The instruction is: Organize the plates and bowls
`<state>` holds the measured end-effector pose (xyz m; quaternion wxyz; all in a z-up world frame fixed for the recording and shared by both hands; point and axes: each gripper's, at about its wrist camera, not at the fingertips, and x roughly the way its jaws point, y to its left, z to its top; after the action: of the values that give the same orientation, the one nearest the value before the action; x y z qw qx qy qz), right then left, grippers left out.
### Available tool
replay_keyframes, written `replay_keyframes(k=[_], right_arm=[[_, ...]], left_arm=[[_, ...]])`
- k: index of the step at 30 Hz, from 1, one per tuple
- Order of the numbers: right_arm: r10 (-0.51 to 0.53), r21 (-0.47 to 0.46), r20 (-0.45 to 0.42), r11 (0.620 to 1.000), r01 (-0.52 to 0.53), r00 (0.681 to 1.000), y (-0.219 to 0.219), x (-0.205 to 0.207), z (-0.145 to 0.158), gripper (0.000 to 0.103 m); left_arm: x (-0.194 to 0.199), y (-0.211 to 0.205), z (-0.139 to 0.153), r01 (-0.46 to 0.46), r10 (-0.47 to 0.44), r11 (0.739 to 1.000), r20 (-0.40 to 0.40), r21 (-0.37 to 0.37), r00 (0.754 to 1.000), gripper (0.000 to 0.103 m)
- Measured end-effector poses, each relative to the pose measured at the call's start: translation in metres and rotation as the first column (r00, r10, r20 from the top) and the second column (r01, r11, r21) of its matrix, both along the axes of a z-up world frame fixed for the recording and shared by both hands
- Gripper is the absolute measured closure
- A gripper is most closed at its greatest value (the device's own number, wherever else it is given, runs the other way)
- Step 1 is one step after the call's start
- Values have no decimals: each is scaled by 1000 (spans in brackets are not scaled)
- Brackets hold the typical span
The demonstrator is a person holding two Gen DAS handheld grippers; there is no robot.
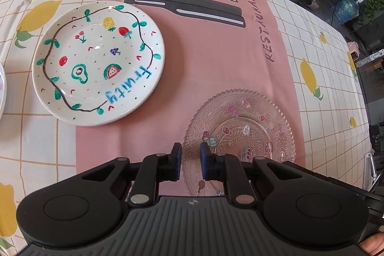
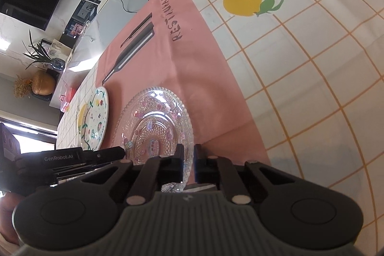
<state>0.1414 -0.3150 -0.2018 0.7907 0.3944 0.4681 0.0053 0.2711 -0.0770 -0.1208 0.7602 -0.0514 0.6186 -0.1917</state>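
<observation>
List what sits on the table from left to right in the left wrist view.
White fruit-painted plate → black bottle prints on the pink mat → clear beaded glass plate → "RESTAURANT" lettering. The left tool straddles the glass plate's near rim.

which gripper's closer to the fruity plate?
Left. The left gripper sits at the glass plate's rim facing the fruity plate; the right gripper straddles the opposite rim.
</observation>
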Motion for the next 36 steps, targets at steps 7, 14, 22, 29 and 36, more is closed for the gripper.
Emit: replay_keyframes(k=[7, 14, 22, 29, 36], right_arm=[[-13, 23, -6, 1000, 13, 1000, -10, -10, 3, 97], [-14, 31, 16, 999, 14, 1000, -25, -30, 14, 97], [-33, 34, 42, 999, 31, 999, -53, -64, 26, 97], [-54, 20, 52, 998, 53, 997, -80, -98, 32, 97], [-58, 12, 36, 998, 57, 998, -95, -128, 23, 97]], left_arm=[[-13, -8, 14, -1, 1, 1000, 16, 3, 1000, 89], [-36, -23, 29, -2, 3, 1000, 33, -19, 999, 90], [-75, -52, 46, -8, 9, 1000, 49, -29, 999, 91], [-122, -76, 51, -27, 31, 998, 72, -54, 997, 91], [-161, -79, 40, -79, 86, 993, 71, -90, 994, 91]])
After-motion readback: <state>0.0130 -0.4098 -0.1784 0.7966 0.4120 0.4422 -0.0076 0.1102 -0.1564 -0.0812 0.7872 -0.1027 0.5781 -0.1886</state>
